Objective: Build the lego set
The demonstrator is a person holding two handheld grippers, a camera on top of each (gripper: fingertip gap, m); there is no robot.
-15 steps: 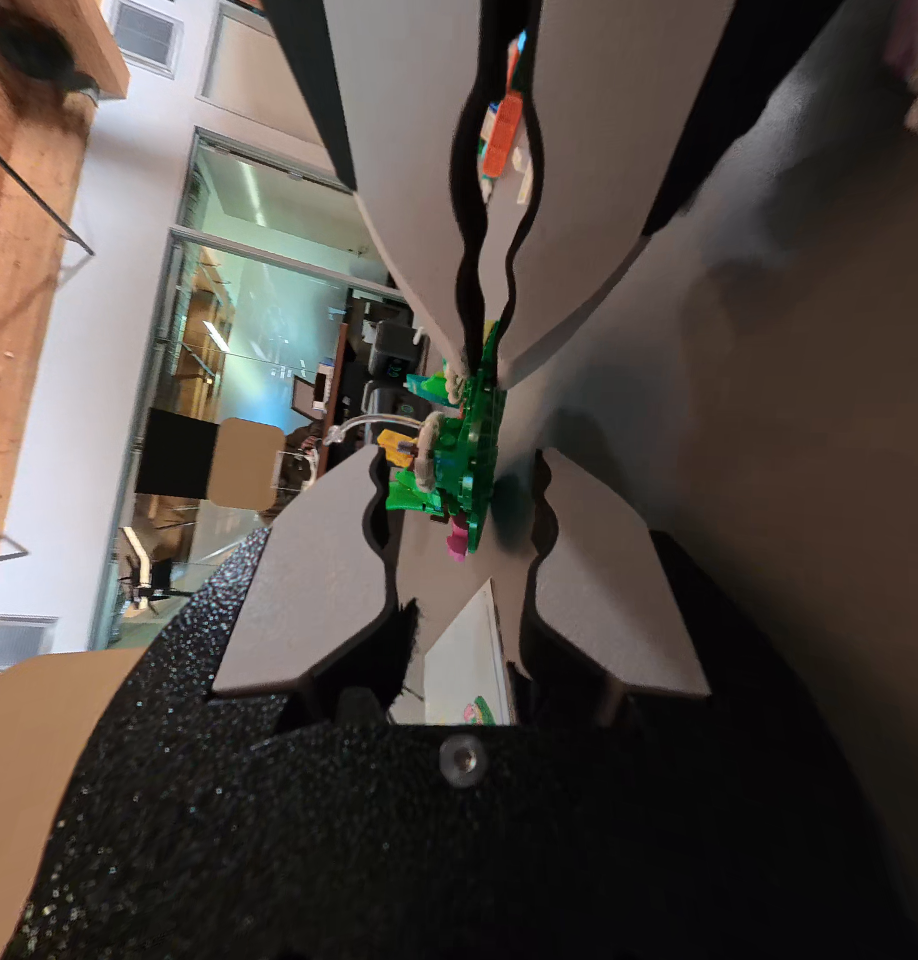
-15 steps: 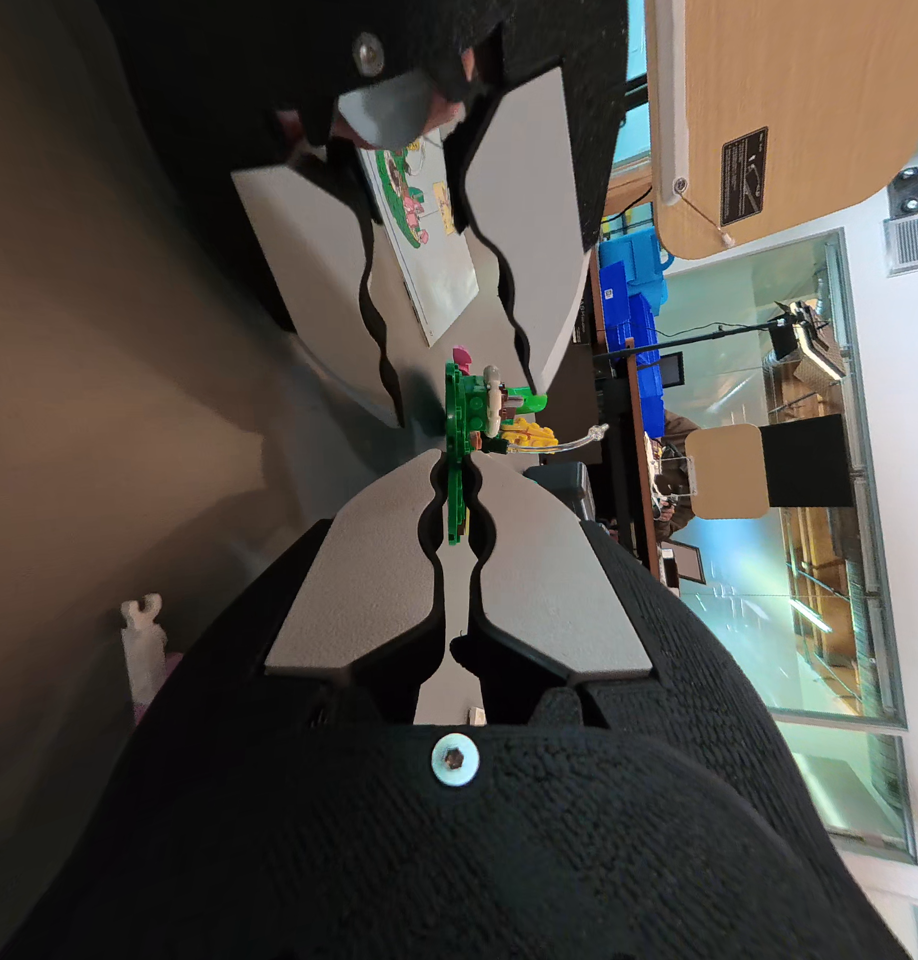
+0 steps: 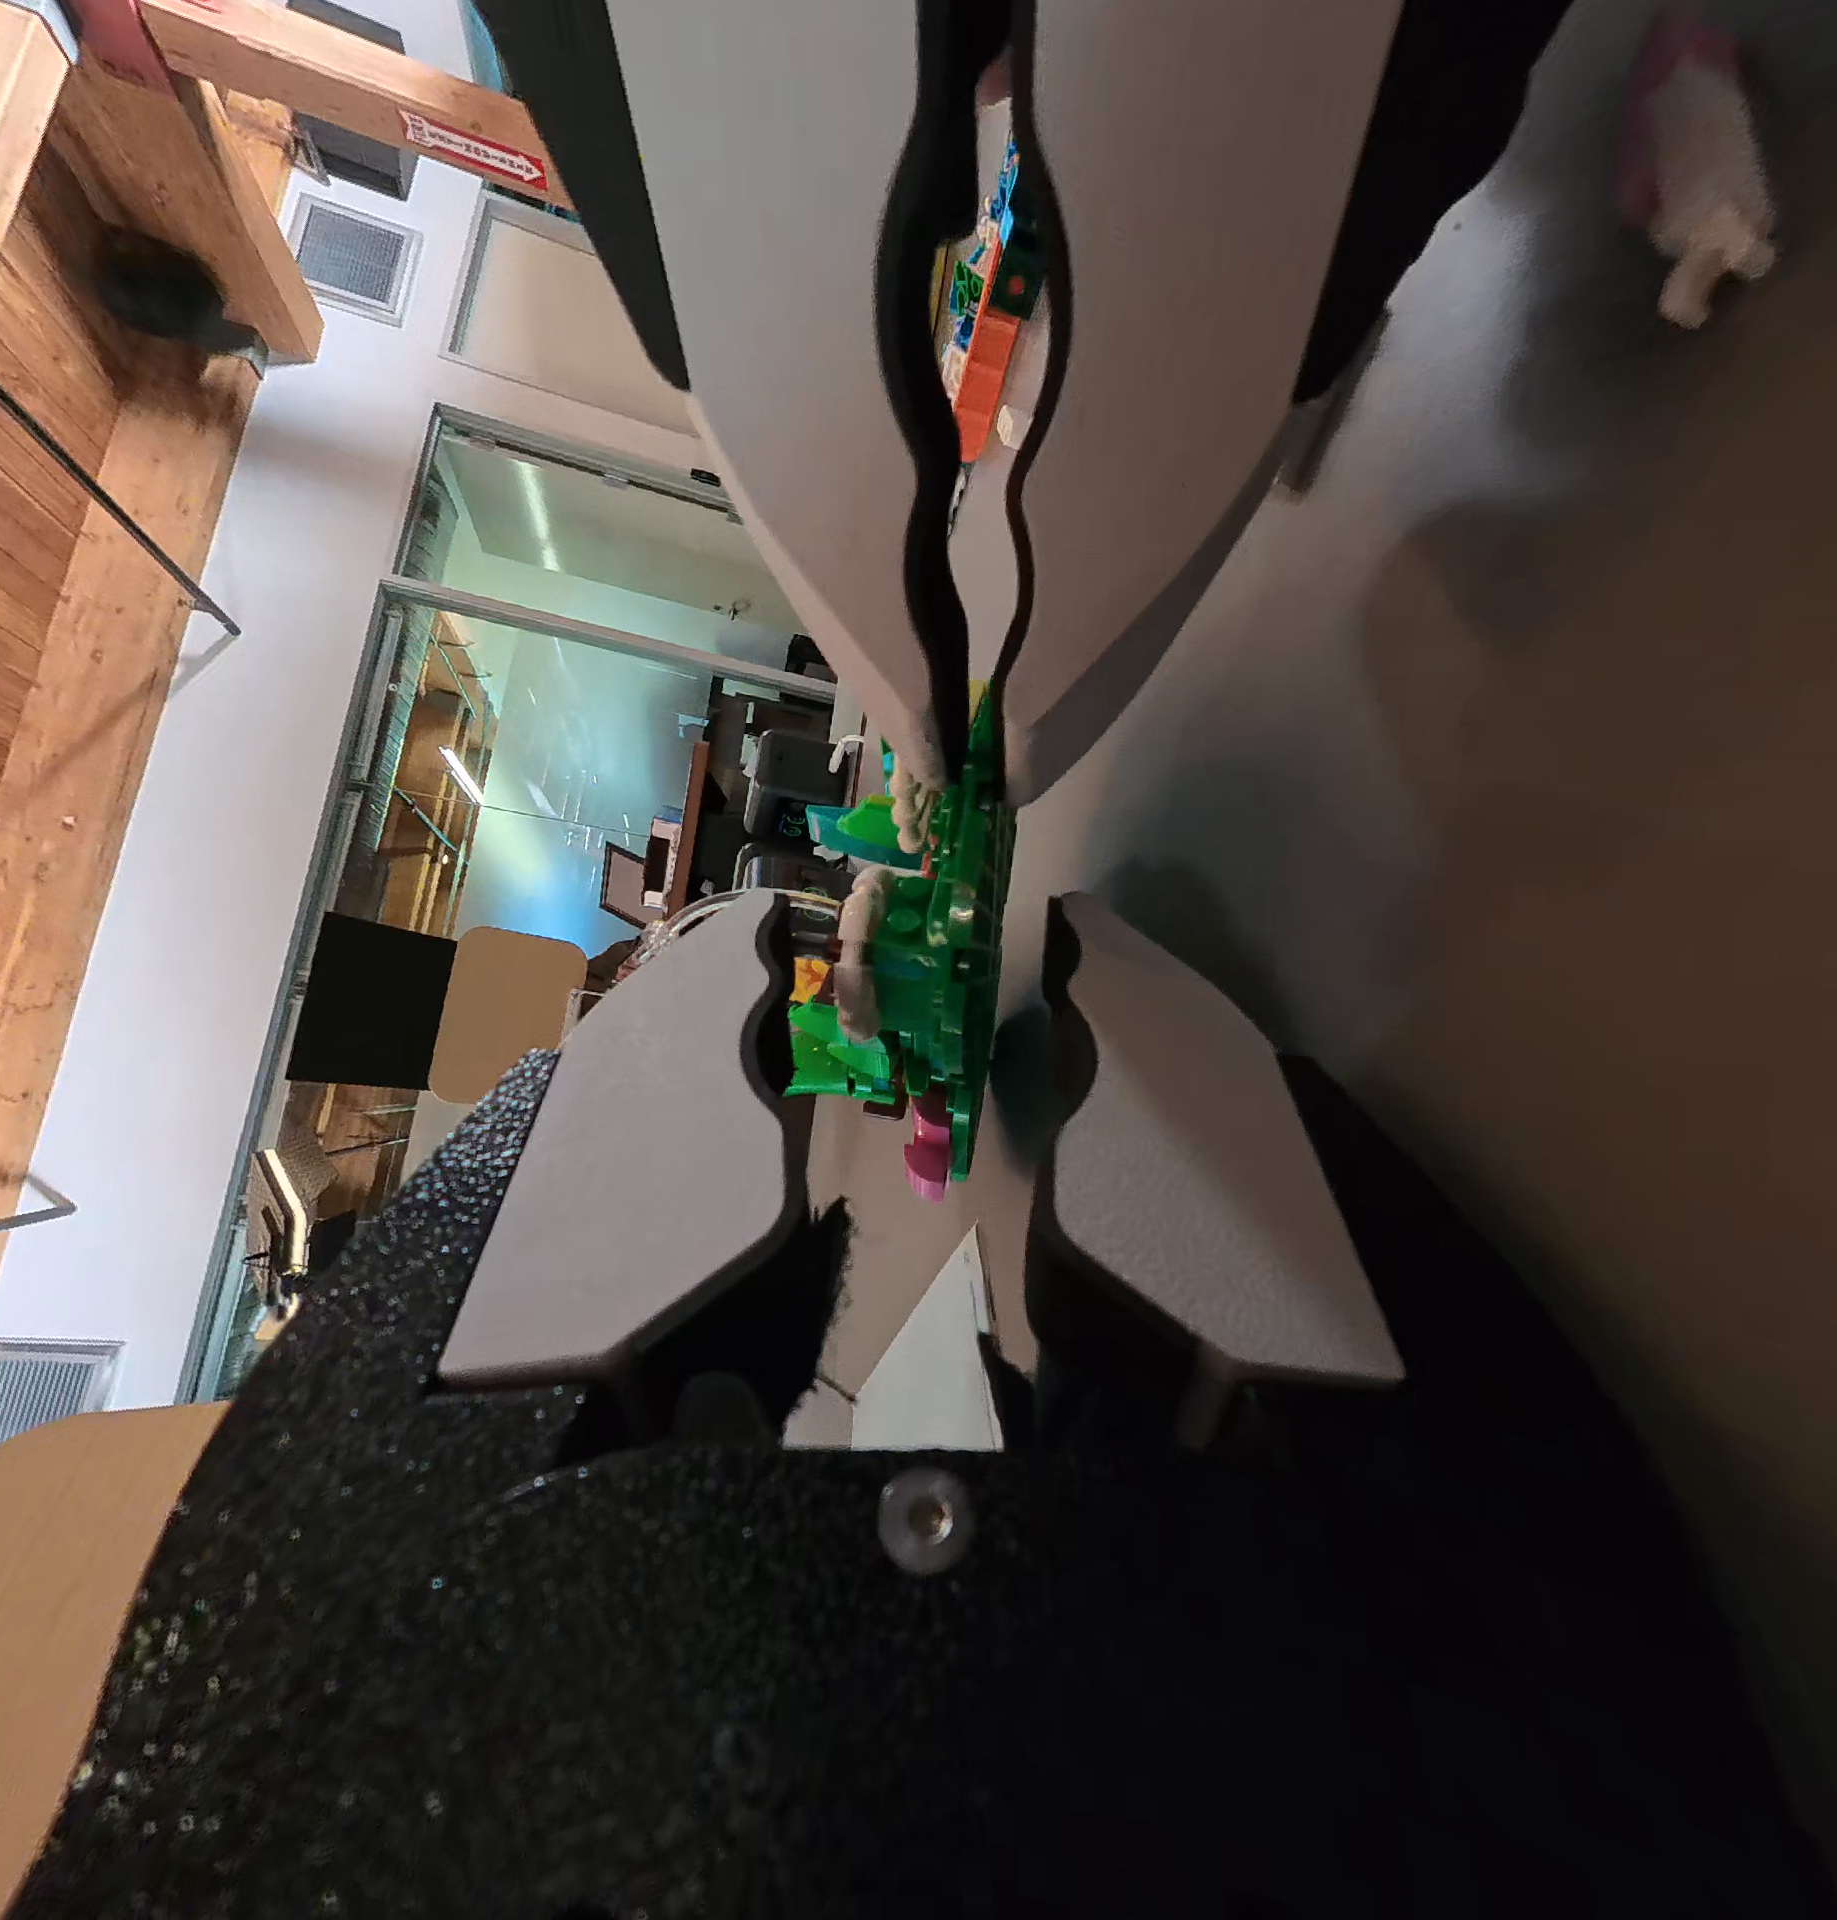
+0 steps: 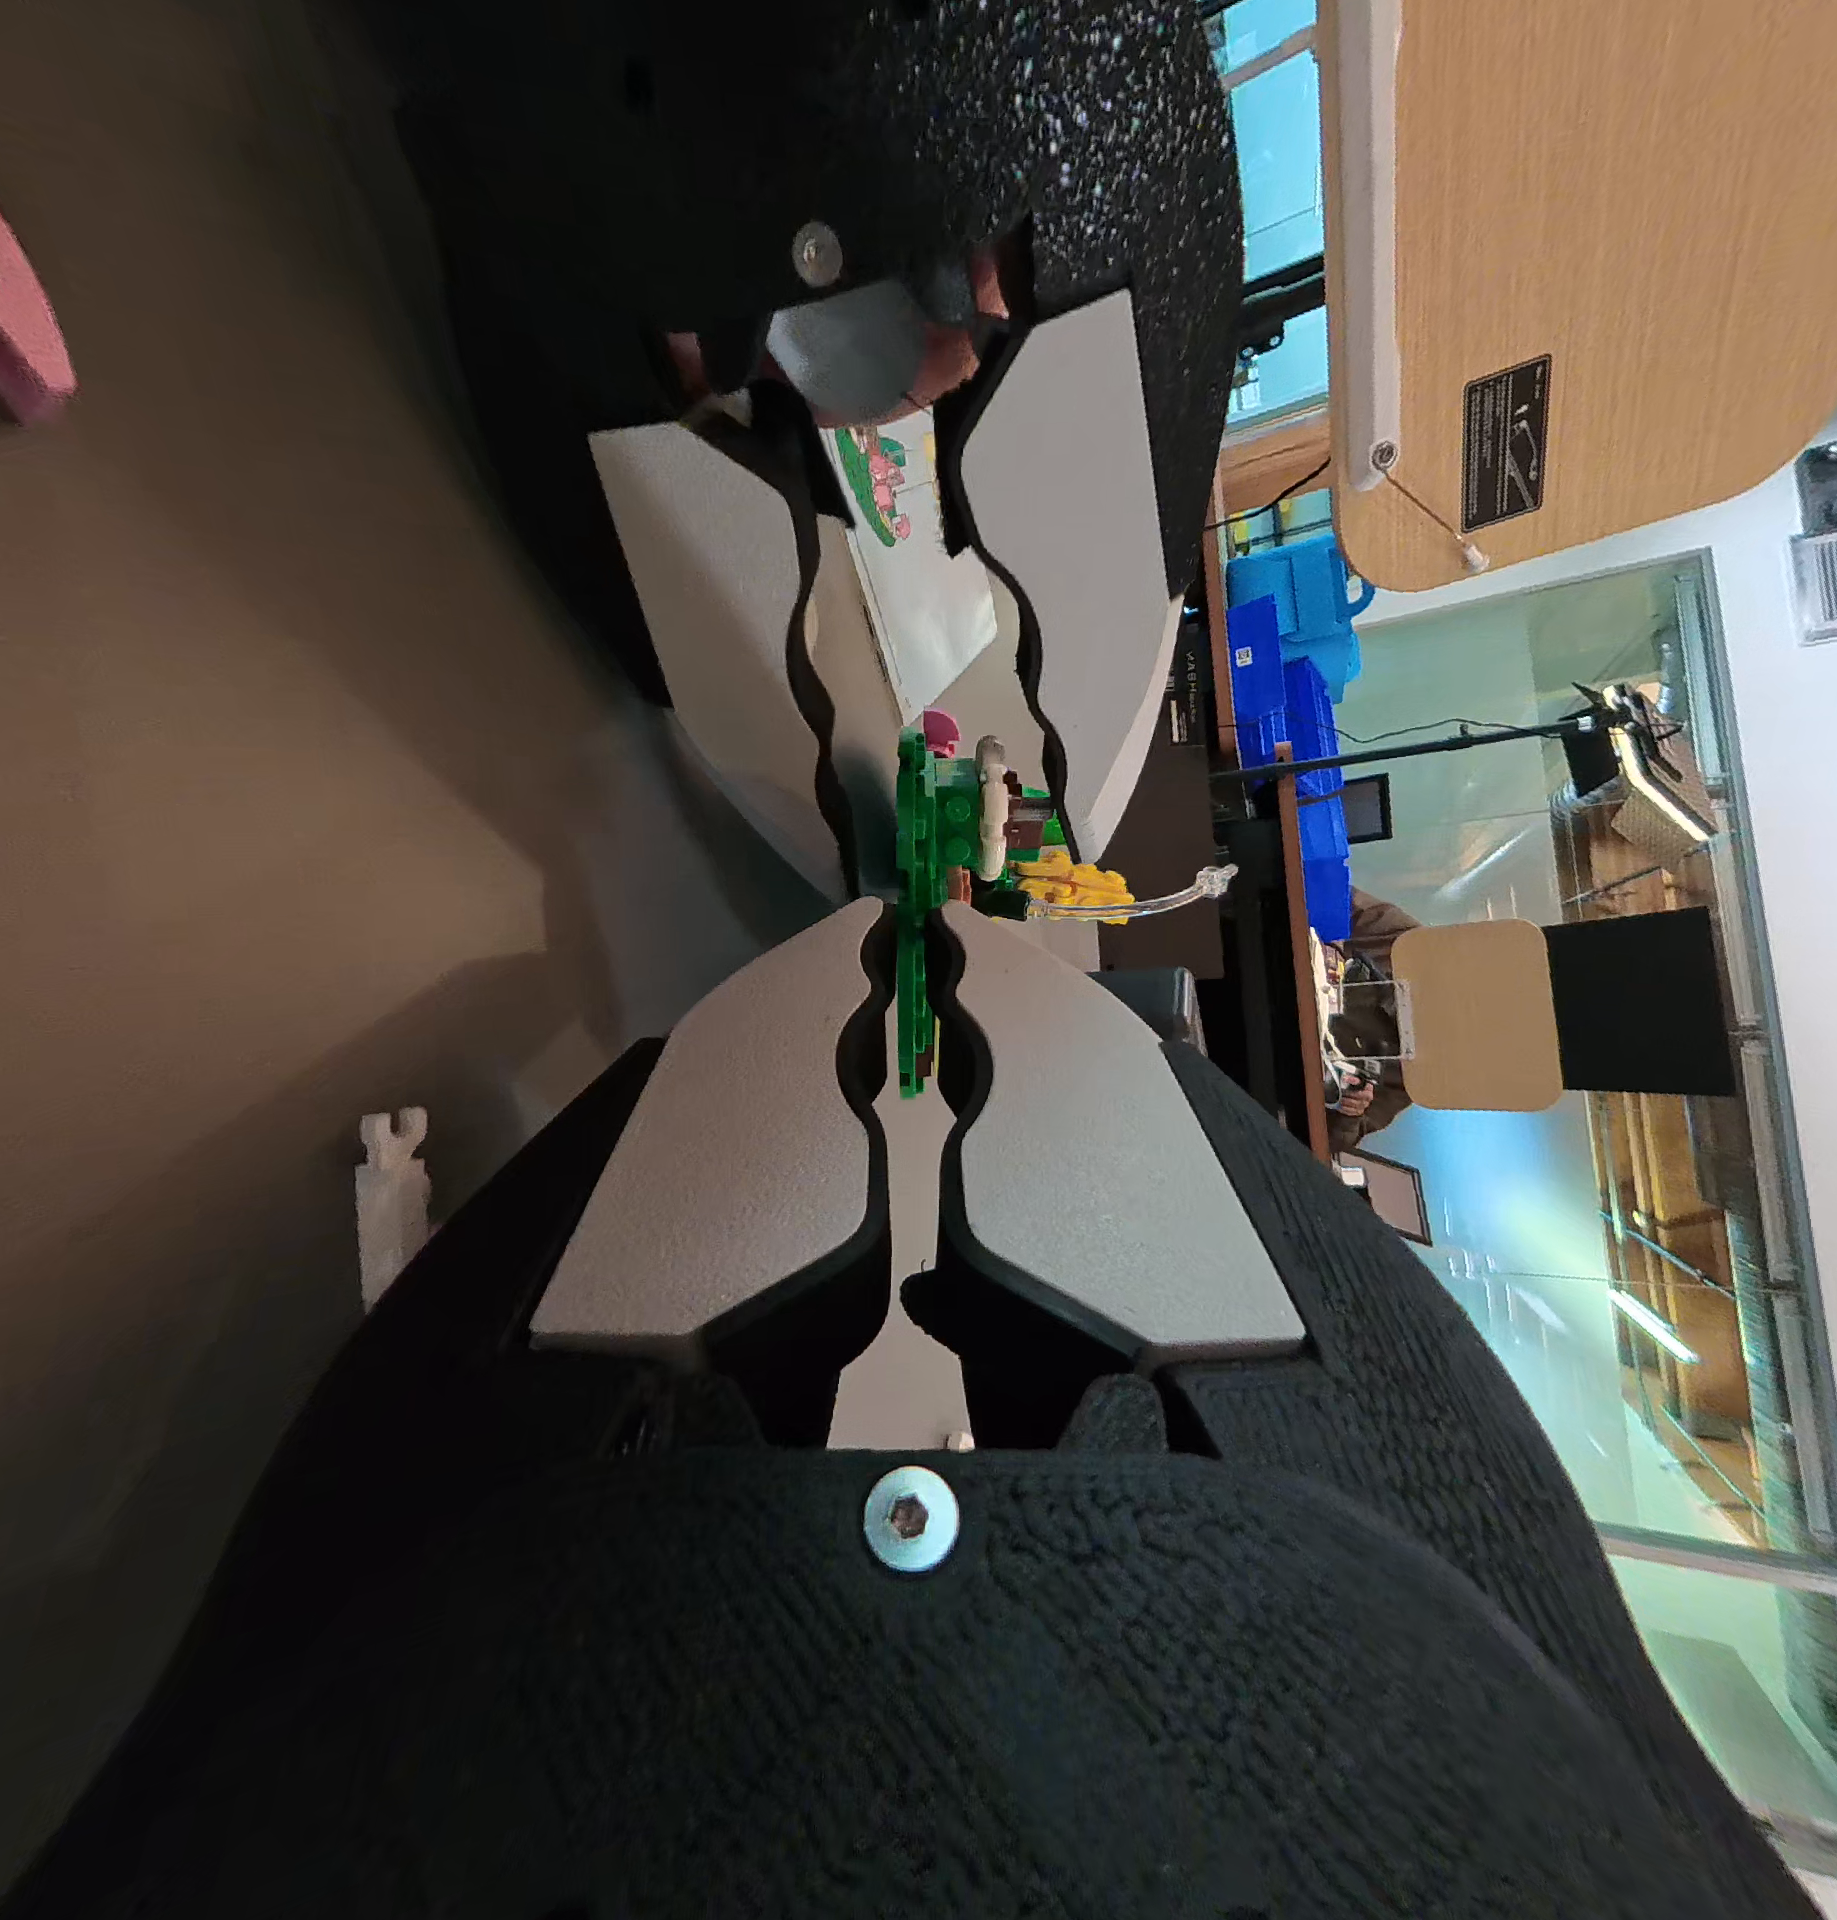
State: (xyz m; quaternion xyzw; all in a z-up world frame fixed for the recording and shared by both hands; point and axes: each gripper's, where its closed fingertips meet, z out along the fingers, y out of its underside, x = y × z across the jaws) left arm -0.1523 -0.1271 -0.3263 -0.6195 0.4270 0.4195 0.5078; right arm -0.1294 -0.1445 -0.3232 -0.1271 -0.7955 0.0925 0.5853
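The lego model (image 4: 940,821) is a green plate carrying yellow, white, brown and pink pieces and a clear curved rod (image 4: 1153,899). It is held off the grey table (image 4: 270,727), with the plate edge-on to both cameras. My right gripper (image 4: 909,920) is shut on the near edge of the green plate. It also shows at the top of the left wrist view (image 3: 971,753). My left gripper (image 3: 914,914) is open, its fingers either side of the model's (image 3: 935,966) other end without touching. It also shows in the right wrist view (image 4: 955,852).
An instruction booklet (image 4: 924,603) lies on the table behind the left gripper and also shows in the left wrist view (image 3: 935,1351). Loose bricks (image 3: 987,343) lie beyond the right gripper. A white piece (image 4: 389,1195) and a pink piece (image 4: 10,322) lie on the table.
My left gripper has moved a little further over the model's end, still open. My right gripper keeps its hold on the green plate.
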